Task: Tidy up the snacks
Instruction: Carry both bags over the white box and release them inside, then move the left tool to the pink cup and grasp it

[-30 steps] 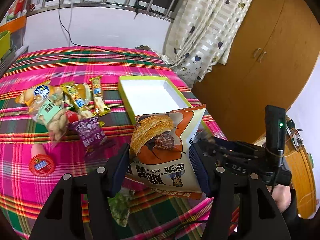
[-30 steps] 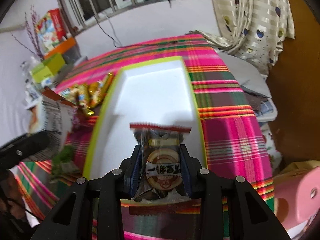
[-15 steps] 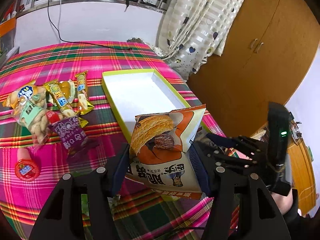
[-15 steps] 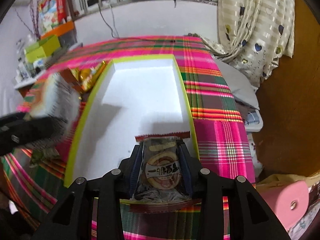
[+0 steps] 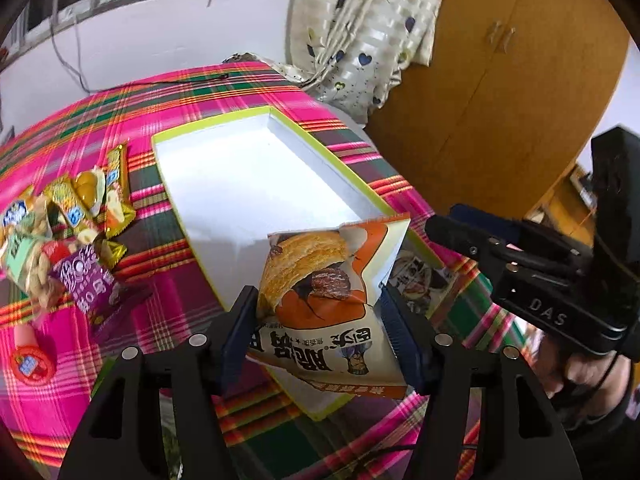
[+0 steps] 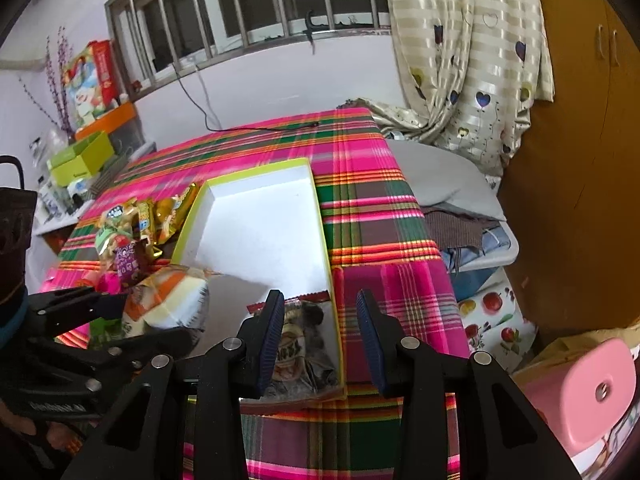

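A white box with a lime rim (image 5: 248, 184) lies on the plaid tablecloth. My left gripper (image 5: 316, 308) hovers over the box's near end. An orange pastry snack bag (image 5: 312, 264) stands tilted between its blue pads, which still touch it while the jaws are opening. In the right wrist view this bag (image 6: 168, 300) hangs at the box's (image 6: 260, 232) near left corner. My right gripper (image 6: 319, 296) is open above the near right corner. A small clear biscuit packet (image 6: 300, 344) lies in the box below it, apart from the right pad. The right gripper (image 5: 444, 220) shows at the right of the left wrist view.
A pile of loose snacks (image 5: 72, 216) lies left of the box, with a purple packet (image 5: 92, 284) and a red-lidded cup (image 5: 30, 364) nearer me. The table ends right of the box; a pink stool (image 6: 580, 392) and wooden wardrobe (image 5: 500, 100) stand beyond.
The left gripper carried the pastry bag over the box's near end. The right gripper let go of the biscuit packet, which now lies in the box, and drew back upward.
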`<move>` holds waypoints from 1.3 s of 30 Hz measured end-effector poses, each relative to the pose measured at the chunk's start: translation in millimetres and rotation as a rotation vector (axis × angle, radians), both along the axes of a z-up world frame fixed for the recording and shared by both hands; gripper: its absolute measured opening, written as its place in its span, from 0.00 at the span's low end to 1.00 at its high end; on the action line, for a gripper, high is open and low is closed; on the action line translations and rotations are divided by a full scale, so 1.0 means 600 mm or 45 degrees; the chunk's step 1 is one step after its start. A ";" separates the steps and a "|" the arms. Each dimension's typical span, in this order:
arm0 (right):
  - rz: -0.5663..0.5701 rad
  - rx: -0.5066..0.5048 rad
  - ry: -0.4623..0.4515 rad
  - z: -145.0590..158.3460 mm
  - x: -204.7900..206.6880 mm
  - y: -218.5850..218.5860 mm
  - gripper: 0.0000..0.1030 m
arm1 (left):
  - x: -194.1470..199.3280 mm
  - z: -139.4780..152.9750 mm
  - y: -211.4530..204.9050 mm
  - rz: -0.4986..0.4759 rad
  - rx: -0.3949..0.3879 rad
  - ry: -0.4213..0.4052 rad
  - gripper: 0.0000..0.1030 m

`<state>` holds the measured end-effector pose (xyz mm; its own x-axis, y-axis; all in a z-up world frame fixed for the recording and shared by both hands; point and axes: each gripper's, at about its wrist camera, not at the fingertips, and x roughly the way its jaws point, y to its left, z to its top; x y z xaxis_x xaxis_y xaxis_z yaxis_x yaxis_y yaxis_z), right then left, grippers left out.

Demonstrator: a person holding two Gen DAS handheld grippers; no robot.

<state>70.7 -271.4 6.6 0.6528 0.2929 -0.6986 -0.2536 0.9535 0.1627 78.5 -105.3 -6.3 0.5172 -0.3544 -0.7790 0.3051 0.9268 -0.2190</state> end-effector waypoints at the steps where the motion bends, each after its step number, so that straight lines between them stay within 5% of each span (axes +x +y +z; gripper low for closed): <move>1: 0.000 0.004 0.002 -0.001 0.001 -0.001 0.34 | 0.001 0.000 -0.006 -0.008 0.019 -0.002 0.62; 10: -0.005 0.030 0.007 -0.003 -0.001 -0.012 0.34 | -0.005 0.005 -0.015 -0.047 0.004 -0.008 0.62; 20: 0.072 0.066 -0.022 0.008 -0.008 0.011 0.34 | -0.021 0.046 0.084 0.217 -0.086 -0.112 0.62; 39: 0.316 0.062 -0.062 0.028 -0.034 0.117 0.34 | -0.070 0.030 0.252 0.524 -0.093 -0.132 0.62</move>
